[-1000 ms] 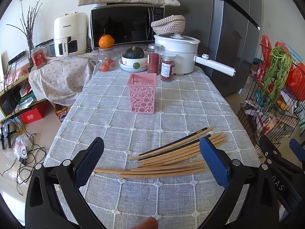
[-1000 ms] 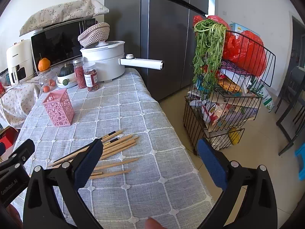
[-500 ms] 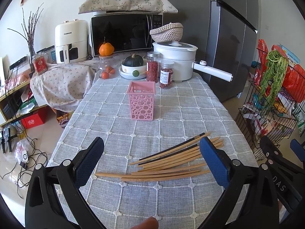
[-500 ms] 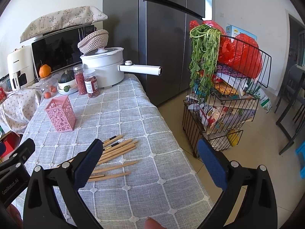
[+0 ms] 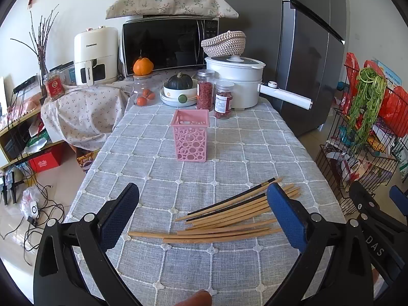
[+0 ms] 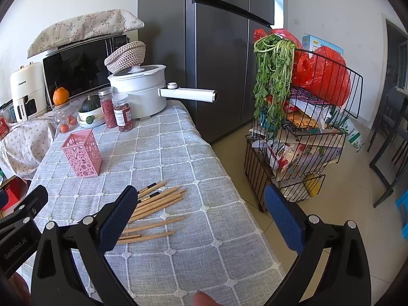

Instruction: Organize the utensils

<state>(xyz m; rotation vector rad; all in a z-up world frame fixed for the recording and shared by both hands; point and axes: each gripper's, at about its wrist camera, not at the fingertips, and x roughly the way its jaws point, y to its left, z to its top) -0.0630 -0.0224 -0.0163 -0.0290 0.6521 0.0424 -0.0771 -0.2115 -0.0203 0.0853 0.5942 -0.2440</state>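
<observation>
Several wooden chopsticks (image 5: 229, 216), some with black ends, lie fanned on the grey checked tablecloth (image 5: 229, 158); they also show in the right wrist view (image 6: 158, 204). An empty pink perforated holder (image 5: 190, 135) stands upright beyond them, also seen in the right wrist view (image 6: 83, 153). My left gripper (image 5: 201, 211) is open and empty, held above the near ends of the chopsticks. My right gripper (image 6: 199, 211) is open and empty, to the right of the chopsticks near the table's right edge.
At the table's far end stand a white pot (image 5: 234, 84) with a long handle, two red-filled jars (image 5: 214, 94), a bowl with a squash (image 5: 179, 89) and a microwave (image 5: 168, 46). A fridge (image 6: 216, 51) and a wire rack with greens (image 6: 301, 127) stand right of the table.
Both grippers have risen and drawn back a little, so the chopsticks and holder sit lower and farther in view. Both stay open. Nothing on the table has moved.
</observation>
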